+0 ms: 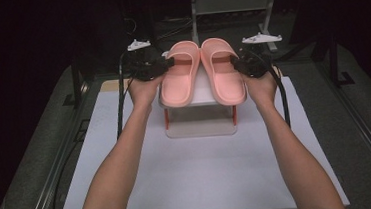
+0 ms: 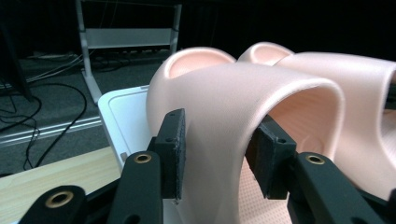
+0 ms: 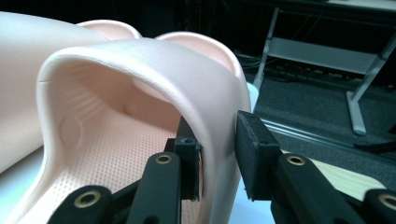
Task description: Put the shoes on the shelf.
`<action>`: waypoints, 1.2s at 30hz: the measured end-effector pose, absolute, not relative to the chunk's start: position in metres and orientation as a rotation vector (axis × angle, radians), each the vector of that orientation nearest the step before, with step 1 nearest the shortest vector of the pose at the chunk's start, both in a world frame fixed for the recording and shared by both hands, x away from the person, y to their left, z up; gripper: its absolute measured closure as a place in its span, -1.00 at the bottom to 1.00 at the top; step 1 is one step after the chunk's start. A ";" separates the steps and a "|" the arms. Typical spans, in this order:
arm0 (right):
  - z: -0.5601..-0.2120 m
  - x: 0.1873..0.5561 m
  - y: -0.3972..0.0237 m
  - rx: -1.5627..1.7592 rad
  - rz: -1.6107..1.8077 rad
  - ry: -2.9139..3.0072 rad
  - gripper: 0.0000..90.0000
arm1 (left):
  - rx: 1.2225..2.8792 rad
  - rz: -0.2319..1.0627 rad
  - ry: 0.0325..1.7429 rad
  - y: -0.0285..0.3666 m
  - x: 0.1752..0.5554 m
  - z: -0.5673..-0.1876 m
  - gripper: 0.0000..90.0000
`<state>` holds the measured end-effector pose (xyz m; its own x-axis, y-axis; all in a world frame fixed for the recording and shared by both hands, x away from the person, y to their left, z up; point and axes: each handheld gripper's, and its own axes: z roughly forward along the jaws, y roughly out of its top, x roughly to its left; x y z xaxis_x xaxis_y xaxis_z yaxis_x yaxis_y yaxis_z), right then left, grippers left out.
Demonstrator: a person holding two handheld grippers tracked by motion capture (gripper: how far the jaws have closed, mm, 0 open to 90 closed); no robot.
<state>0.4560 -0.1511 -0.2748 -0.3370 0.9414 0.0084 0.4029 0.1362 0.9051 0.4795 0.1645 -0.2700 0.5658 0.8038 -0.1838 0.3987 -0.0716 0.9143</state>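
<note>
From the high view, two pink slippers sit side by side on a white stand at the table's far middle. They look light, soft and springy, so the strap edge is the place to grab.

In the left gripper view, the left gripper straddles the left slipper's strap, jaws slackened, the pads barely off the foam.

In the right gripper view, the right gripper brackets the other strap likewise, with a gap at its outer pad.

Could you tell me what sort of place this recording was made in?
Probably a lab or recording studio set up for handling trials, not a home. A white table stands in a dark room, cables trail over grey carpet, and a metal frame stands behind. A pair of pink slippers rests on a small white stand.
</note>
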 end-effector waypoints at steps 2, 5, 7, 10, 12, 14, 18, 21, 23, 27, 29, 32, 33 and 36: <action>-0.277 0.457 -0.148 1.299 1.161 1.833 0.56 | 1.692 0.456 1.011 0.162 0.480 -0.270 0.28; -0.280 0.459 -0.145 1.310 1.164 1.849 0.54 | 1.691 0.445 1.012 0.161 0.480 -0.272 0.26; -0.281 0.460 -0.144 1.313 1.176 1.852 0.52 | 1.693 0.439 1.009 0.160 0.481 -0.272 0.26; -0.281 0.461 -0.143 1.316 1.178 1.849 0.50 | 1.691 0.438 1.007 0.158 0.481 -0.273 0.26; -0.281 0.461 -0.143 1.319 1.188 1.846 0.49 | 1.694 0.438 1.009 0.158 0.481 -0.274 0.26; -0.282 0.462 -0.143 1.320 1.197 1.845 0.49 | 1.694 0.436 1.008 0.159 0.482 -0.274 0.25; -0.282 0.462 -0.142 1.320 1.216 1.847 0.45 | 1.696 0.437 1.008 0.158 0.482 -0.275 0.24; -0.282 0.462 -0.140 1.320 1.221 1.843 0.44 | 1.694 0.436 1.007 0.158 0.483 -0.275 0.24; -0.282 0.462 -0.140 1.321 1.226 1.842 0.44 | 1.696 0.437 1.006 0.158 0.483 -0.275 0.24; -0.282 0.463 -0.140 1.319 1.233 1.844 0.43 | 1.700 0.445 1.014 0.158 0.485 -0.277 0.21; -0.283 0.463 -0.140 1.318 1.239 1.845 0.43 | 1.705 0.454 1.021 0.157 0.486 -0.278 0.17; -0.283 0.464 -0.140 1.316 1.244 1.842 0.42 | 1.702 0.454 1.020 0.158 0.487 -0.279 0.16; -0.283 0.465 -0.140 1.317 1.247 1.843 0.42 | 1.701 0.454 1.021 0.158 0.487 -0.279 0.16; -0.283 0.466 -0.139 1.316 1.248 1.842 0.42 | 1.705 0.455 1.019 0.159 0.488 -0.279 0.16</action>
<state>0.4659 -0.1391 -0.2835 -0.3697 0.9259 0.0779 0.4160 0.0899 0.9049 0.4885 0.1587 -0.2788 0.5648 0.8063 -0.1754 0.4077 -0.0879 0.9089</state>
